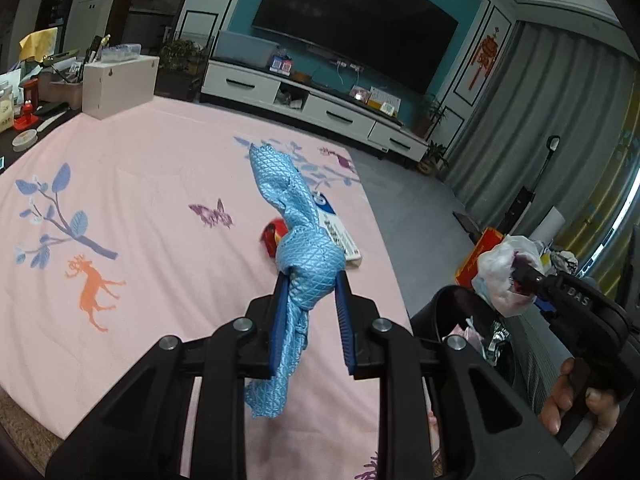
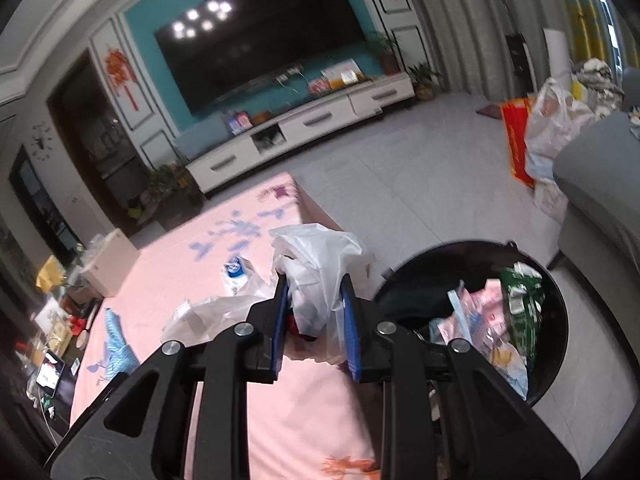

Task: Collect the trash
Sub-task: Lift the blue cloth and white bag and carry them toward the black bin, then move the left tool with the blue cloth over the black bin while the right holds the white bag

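My left gripper point(image 1: 312, 276) is shut on a light blue quilted cloth point(image 1: 294, 216), held above the pink table cover point(image 1: 140, 208). The cloth also shows in the right wrist view point(image 2: 114, 340). My right gripper point(image 2: 314, 284) is shut on a crumpled white plastic bag point(image 2: 320, 256) with something red inside, held near the table's right edge beside the black trash bin point(image 2: 556, 320). The bag also shows in the left wrist view point(image 1: 504, 276). The bin point(image 1: 448, 308) holds several wrappers point(image 2: 516, 300). A red packet point(image 1: 274, 234) and a white printed box point(image 1: 340, 236) lie on the table.
More white plastic point(image 2: 208, 312) and a blue-labelled item point(image 2: 234, 270) lie on the table. A cream box point(image 1: 120, 84) and clutter stand at the table's far left. On the floor to the right are a red bag point(image 2: 516, 136), a white bag point(image 2: 556, 128) and a grey sofa point(image 2: 600, 184).
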